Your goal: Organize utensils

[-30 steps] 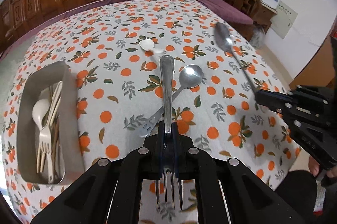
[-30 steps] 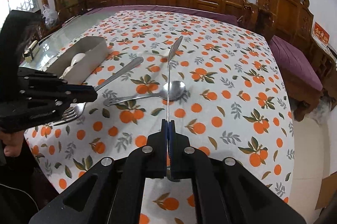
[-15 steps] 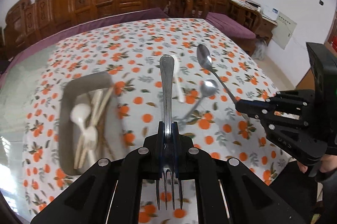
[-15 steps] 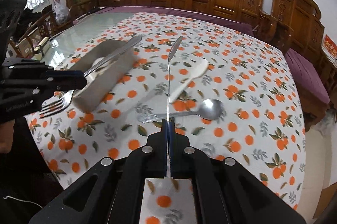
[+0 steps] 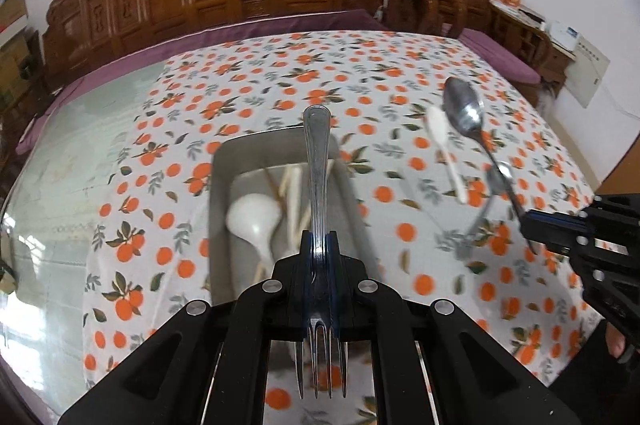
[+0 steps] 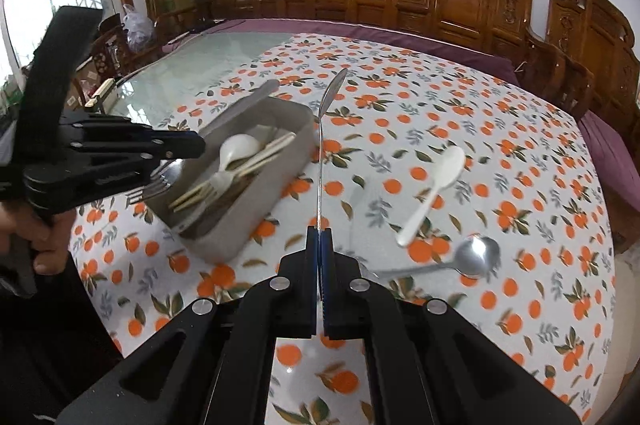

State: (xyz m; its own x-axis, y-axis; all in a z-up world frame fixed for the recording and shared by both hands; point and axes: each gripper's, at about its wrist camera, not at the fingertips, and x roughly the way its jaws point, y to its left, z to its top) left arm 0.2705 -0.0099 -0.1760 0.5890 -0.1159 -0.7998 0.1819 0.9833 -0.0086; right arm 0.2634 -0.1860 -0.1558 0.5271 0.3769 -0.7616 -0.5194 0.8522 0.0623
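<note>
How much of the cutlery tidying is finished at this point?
Partly done: the gray tray already holds pale utensils. In hand: the left gripper grips a metal fork, the right gripper a metal spoon. Left on the tablecloth: a white spoon, another metal spoon.

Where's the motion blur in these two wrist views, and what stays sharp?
Left wrist view: tray and tablecloth smear, as do the loose white spoon and metal spoon; left gripper and its fork stay crisp. Right wrist view: milder smear on cloth; right gripper and held spoon sharp.
</note>
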